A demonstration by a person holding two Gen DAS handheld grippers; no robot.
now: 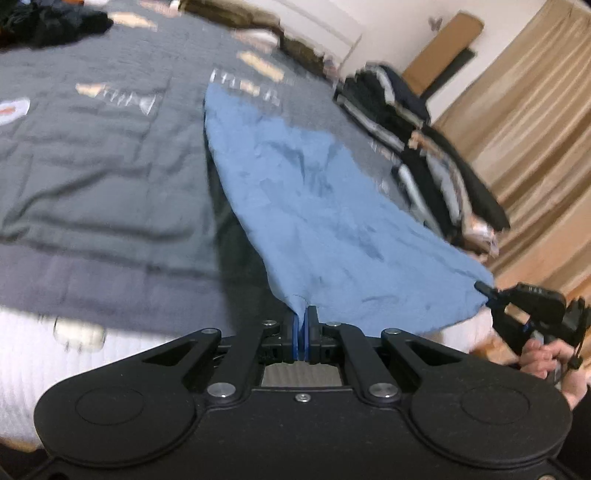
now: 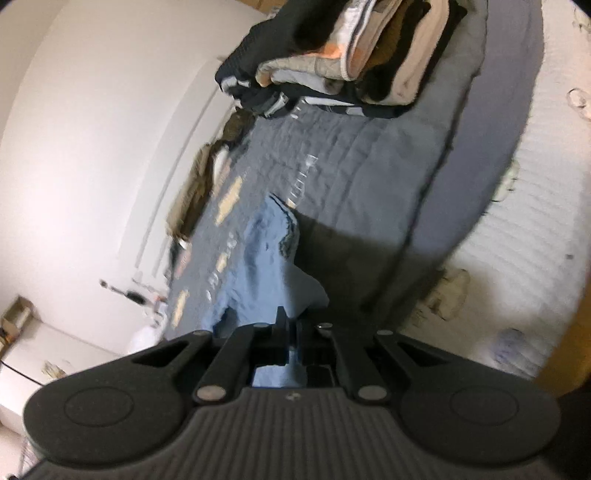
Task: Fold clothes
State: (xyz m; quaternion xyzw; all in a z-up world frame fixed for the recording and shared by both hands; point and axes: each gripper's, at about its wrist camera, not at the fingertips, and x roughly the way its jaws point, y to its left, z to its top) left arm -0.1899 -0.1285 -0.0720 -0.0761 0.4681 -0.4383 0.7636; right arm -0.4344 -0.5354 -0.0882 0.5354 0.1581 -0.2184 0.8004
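Observation:
A light blue garment [image 1: 314, 206] stretches from the near bed edge up across the grey quilt [image 1: 103, 155]. My left gripper [image 1: 303, 317] is shut on its near left corner, blue cloth pinched between the pads. In the left wrist view my right gripper [image 1: 484, 290] pinches the garment's right corner, with a hand [image 1: 543, 356] on its handle. In the right wrist view the right gripper [image 2: 291, 325] is shut on the blue garment [image 2: 258, 258], whose cloth runs away over the quilt [image 2: 369, 166] and partly hangs off it.
A stack of folded clothes [image 1: 417, 147] sits on the bed's right side, seen also as the stack [image 2: 347, 55] in the right wrist view. Dark clothes [image 1: 51, 22] lie at the far left. Beige curtains [image 1: 535, 129] hang right; a white wall [image 2: 92, 129] lies beyond.

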